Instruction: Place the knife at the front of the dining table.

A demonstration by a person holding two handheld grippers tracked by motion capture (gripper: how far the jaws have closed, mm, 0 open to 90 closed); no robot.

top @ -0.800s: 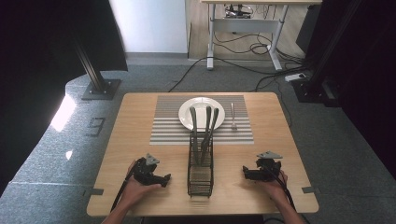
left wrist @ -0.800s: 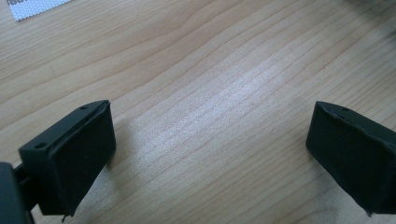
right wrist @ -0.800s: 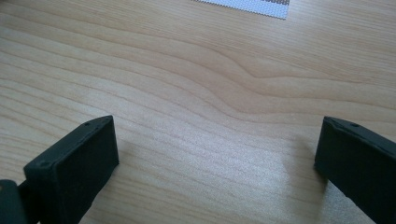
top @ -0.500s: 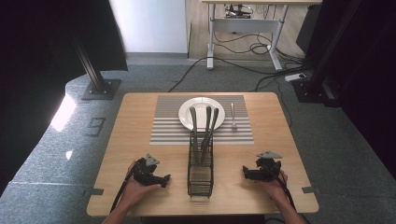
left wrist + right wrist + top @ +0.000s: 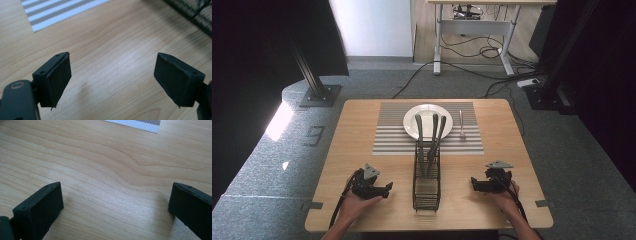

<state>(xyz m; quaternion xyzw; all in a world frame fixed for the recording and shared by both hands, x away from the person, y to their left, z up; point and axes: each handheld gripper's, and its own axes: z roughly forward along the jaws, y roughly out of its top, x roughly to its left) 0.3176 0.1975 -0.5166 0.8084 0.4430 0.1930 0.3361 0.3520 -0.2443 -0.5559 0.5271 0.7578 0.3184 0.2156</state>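
Note:
A black wire caddy [image 5: 427,175] stands on the wooden table [image 5: 352,150], holding three grey-handled utensils [image 5: 431,132] upright at its far end. A white plate [image 5: 426,116] sits on a striped placemat [image 5: 392,135] beyond it, and a fork [image 5: 461,124] lies right of the plate. My left gripper [image 5: 387,188] rests low near the table's front edge, left of the caddy, jaws open with bare wood between them [image 5: 112,80]. My right gripper [image 5: 474,184] rests to the caddy's right, open over bare wood [image 5: 117,205].
The placemat's corner [image 5: 62,12] and the caddy's mesh [image 5: 192,12] show past the left jaws. A placemat edge [image 5: 135,125] lies ahead of the right jaws. A desk frame and cables [image 5: 472,40] stand on the floor beyond the table.

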